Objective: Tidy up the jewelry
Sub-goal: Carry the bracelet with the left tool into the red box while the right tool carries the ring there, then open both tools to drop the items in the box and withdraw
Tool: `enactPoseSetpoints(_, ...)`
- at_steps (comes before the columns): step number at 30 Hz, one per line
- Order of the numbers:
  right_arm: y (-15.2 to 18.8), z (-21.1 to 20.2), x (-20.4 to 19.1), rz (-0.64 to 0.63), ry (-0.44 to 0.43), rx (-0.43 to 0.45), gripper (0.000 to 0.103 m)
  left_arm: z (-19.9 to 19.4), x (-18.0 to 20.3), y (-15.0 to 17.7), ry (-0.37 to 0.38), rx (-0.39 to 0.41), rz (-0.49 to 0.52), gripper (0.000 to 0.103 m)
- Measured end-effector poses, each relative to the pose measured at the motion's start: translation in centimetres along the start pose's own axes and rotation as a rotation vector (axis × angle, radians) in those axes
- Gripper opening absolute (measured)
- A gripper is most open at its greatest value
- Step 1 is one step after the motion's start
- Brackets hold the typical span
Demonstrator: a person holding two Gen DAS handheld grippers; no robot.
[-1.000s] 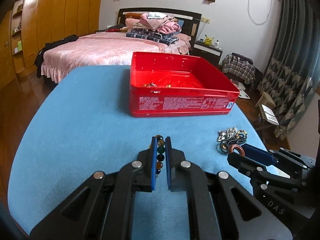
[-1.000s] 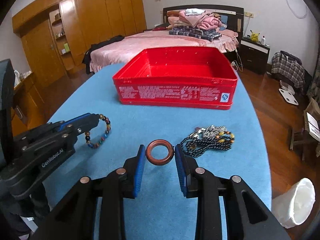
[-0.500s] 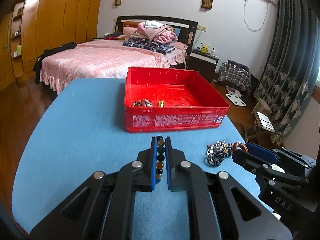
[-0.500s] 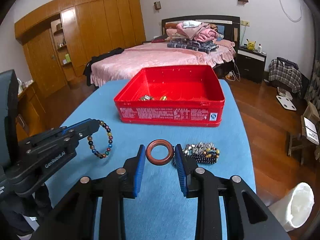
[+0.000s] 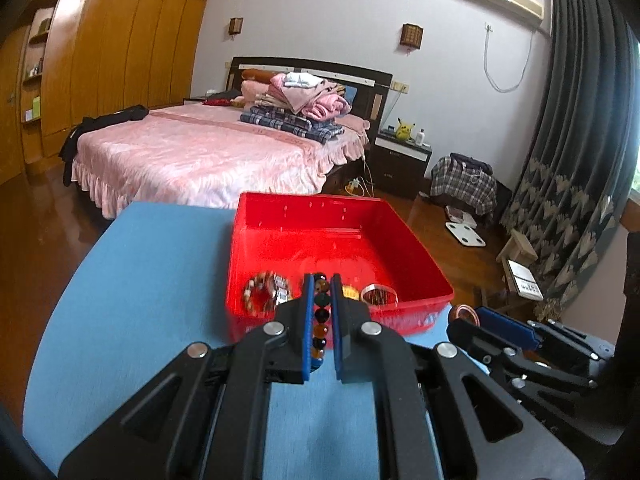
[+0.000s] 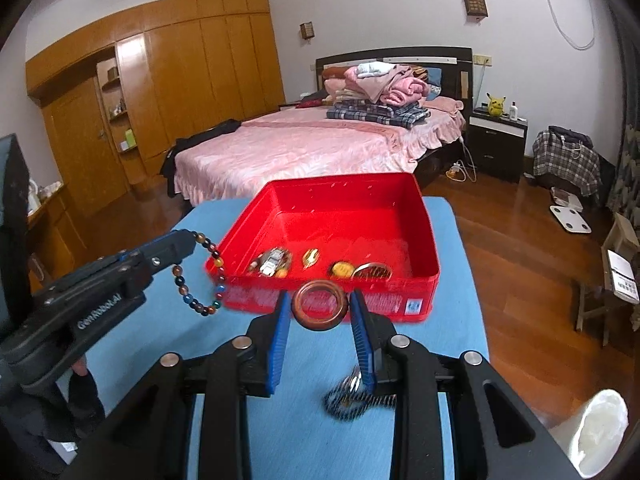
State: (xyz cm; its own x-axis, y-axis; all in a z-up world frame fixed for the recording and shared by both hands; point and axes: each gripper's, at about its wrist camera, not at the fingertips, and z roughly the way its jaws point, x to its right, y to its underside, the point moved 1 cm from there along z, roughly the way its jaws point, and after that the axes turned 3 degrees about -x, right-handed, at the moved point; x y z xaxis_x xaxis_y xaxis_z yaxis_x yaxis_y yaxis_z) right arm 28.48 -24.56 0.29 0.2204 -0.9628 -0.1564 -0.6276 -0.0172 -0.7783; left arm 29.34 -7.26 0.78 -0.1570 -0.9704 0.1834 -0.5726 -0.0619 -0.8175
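A: What do the left tongs [image 5: 321,312] hold?
B: They're clenched on a beaded bracelet [image 6: 200,276], which dangles above the blue bench [image 5: 140,280] beside the red box [image 6: 424,248].
A: And the right tongs [image 6: 322,314]?
B: They grip a brown ring [image 6: 319,307] just short of the box's near wall. A dark bead necklace [image 6: 352,398] lies on the bench beneath.

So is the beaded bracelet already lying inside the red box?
No, the beaded bracelet hangs from the left gripper, outside the red box by its near left corner.
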Motion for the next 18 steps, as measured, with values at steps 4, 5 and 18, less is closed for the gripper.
enactPoseSetpoints(4,-2.0,2.3,0.9,0.012,0.009,0.004,0.03,2.2,0.3,-1.8,0.02,0.012,-0.001,0.007)
enactPoseSetpoints(5,-2.5,3.0,1.1,0.012,0.012,0.003,0.03,2.7,0.3,-2.2,0.026,0.013,-0.001,0.007)
enactPoseSetpoints(18,-5.1,9.5,2.7,0.024,0.015,-0.039,0.03,10.0,-0.3,-5.4,0.018,-0.01,0.043,0.007)
